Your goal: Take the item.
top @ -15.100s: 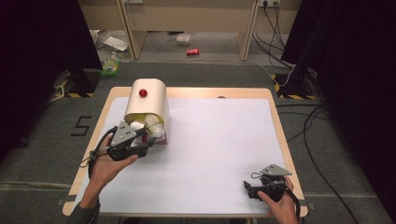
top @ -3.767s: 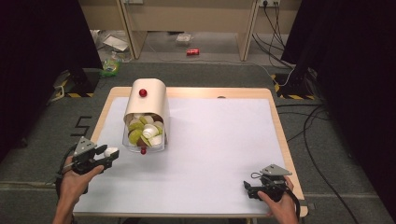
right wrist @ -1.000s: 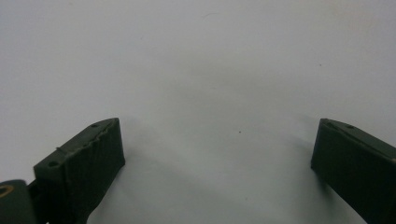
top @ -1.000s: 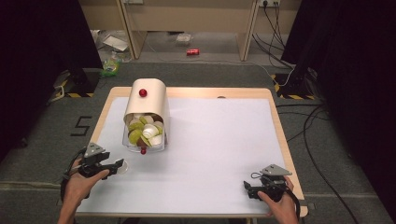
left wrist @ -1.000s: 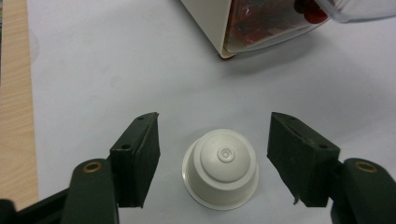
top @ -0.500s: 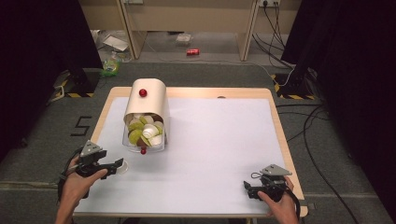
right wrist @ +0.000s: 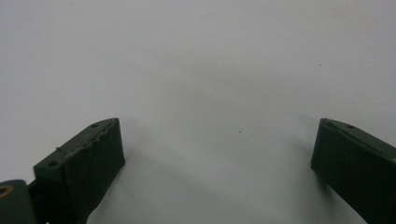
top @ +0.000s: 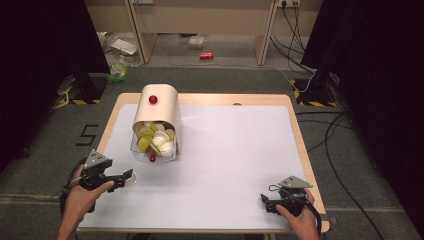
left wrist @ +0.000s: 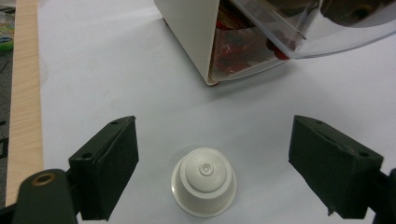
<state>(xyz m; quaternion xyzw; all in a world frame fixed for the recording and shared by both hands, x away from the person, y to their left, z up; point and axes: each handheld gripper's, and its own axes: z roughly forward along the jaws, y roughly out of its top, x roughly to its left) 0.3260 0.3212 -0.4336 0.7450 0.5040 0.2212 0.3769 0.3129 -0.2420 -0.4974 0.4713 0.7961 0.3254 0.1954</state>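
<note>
Left gripper [left wrist: 212, 175]: your jaws spread wide, straddling white capsule [left wrist: 203, 187] upside-down on table [top: 240, 150], near dispenser [top: 156, 122] | right gripper [right wrist: 219, 168]: jaws apart, empty, parked clear | capsule apparently released.

the high view looks forward and down from above the near side, taking in the whole desk [top: 295, 145]. the left gripper view sits low and close at the near left, facing the capsule dispenser [left wrist: 219, 42] that the high view shares. the right gripper view looks closely at bare white surface.
</note>
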